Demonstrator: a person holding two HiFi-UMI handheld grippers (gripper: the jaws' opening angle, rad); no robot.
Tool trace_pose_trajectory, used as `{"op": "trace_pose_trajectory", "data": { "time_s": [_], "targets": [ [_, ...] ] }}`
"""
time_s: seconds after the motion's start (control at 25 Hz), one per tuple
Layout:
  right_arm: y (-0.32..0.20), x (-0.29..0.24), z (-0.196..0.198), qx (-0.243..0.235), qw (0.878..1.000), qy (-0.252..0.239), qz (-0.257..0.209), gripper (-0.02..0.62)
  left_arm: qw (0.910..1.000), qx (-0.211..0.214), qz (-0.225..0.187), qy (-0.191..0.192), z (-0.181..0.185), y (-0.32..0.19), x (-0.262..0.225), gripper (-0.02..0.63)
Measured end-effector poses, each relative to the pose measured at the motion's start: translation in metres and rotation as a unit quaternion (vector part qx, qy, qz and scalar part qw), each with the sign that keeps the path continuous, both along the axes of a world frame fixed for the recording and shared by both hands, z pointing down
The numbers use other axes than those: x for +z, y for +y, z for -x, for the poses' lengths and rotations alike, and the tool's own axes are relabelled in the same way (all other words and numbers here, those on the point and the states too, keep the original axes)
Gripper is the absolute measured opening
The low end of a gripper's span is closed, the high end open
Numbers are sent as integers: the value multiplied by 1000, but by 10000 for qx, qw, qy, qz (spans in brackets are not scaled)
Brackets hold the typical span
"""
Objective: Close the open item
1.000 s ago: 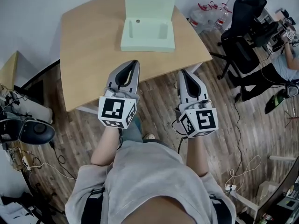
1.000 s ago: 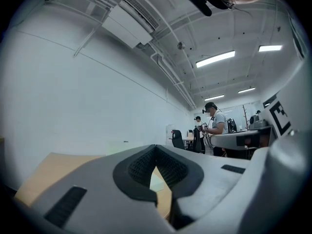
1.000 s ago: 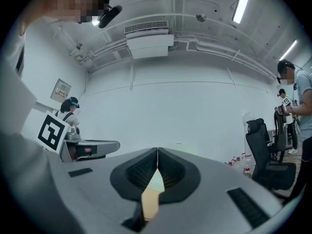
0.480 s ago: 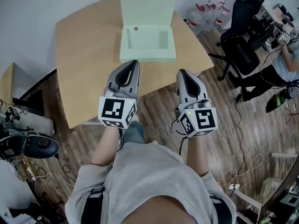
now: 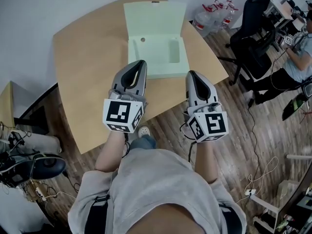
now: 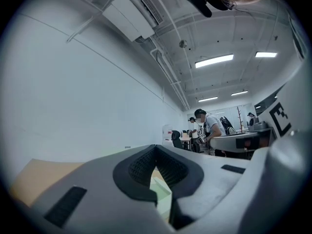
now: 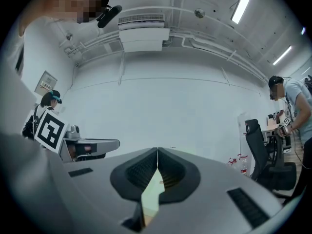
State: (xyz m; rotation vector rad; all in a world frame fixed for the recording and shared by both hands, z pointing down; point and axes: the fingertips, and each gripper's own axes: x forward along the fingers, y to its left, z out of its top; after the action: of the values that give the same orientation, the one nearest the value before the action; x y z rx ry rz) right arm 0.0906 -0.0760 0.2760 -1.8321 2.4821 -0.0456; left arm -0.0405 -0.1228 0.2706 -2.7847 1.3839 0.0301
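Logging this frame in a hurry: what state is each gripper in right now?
Left gripper: closed, holding nothing.
Right gripper: closed, holding nothing.

pale green box (image 5: 155, 18), tan table (image 5: 87, 67), grey-brown plank floor (image 5: 270, 126)

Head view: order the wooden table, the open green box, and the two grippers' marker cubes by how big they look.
1. wooden table
2. open green box
3. left marker cube and right marker cube, tied: they look alike, and being nearer the camera inflates both.
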Motion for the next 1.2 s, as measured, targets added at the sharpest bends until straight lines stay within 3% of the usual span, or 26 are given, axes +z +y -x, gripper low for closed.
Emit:
{"op": "trace_pose_trajectory", "data": {
  "time_s": [0.6, 1.2],
  "targets": [
    [-73, 6, 40, 367, 9993, 37, 21, 9, 9994, 346, 16, 69, 39, -81, 9, 15],
    [-106, 8, 37, 227, 9995, 170, 109, 9, 9997, 82, 115, 192, 49, -108, 18, 15]
  ]
}}
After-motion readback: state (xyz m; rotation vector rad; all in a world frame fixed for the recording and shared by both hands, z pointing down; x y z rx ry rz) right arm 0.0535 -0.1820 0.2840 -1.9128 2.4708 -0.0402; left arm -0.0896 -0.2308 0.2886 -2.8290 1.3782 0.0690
